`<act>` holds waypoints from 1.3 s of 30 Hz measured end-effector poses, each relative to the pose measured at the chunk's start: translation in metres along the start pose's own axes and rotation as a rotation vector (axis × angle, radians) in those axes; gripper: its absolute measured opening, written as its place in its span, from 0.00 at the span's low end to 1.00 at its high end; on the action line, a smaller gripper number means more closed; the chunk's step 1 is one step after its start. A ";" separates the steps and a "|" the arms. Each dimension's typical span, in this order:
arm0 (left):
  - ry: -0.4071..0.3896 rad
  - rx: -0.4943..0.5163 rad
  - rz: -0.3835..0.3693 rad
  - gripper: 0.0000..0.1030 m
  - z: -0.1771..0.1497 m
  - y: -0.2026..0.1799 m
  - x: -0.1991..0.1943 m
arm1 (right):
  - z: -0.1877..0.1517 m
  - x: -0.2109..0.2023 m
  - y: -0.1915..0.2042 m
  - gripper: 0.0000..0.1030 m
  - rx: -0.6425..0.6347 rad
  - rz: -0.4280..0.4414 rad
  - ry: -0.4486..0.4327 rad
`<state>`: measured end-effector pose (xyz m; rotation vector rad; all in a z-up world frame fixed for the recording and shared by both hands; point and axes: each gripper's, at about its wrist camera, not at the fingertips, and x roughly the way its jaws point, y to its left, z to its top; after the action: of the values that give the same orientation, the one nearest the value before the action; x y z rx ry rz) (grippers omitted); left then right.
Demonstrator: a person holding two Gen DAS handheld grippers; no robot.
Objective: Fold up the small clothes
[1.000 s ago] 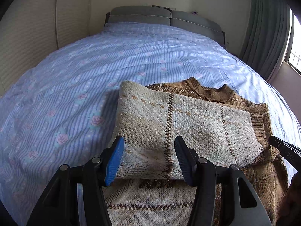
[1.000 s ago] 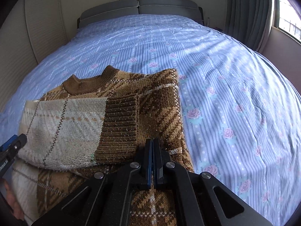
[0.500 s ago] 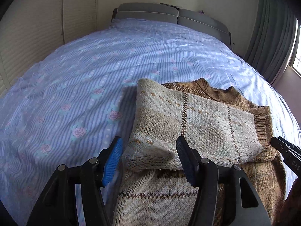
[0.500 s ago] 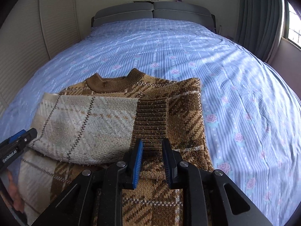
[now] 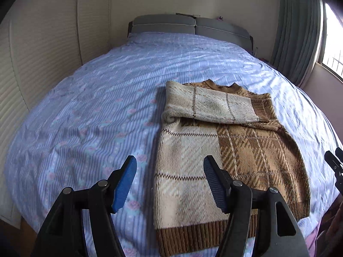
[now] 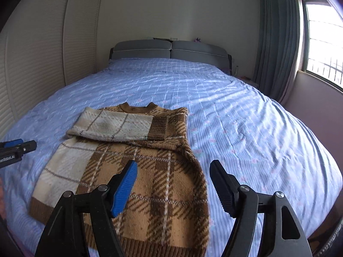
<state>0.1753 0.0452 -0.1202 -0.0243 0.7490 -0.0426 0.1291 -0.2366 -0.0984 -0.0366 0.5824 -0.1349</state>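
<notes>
The left gripper [image 5: 169, 184] and right gripper [image 6: 172, 187] hang above the bed, jaws spreading wider with nothing pinched. Below them the brown-and-cream plaid knitted sweater [image 6: 133, 171] lies flat on the blue striped floral bedsheet [image 6: 246, 132], its sleeves folded across the chest.
</notes>
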 end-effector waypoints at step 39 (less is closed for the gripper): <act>0.172 -0.054 -0.006 0.56 -0.102 0.008 0.030 | -0.116 0.017 -0.045 0.67 0.275 -0.039 0.299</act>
<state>0.1285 0.0511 -0.2155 -0.0754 0.9216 -0.0299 0.0745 -0.2830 -0.2009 0.2428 0.8576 -0.2597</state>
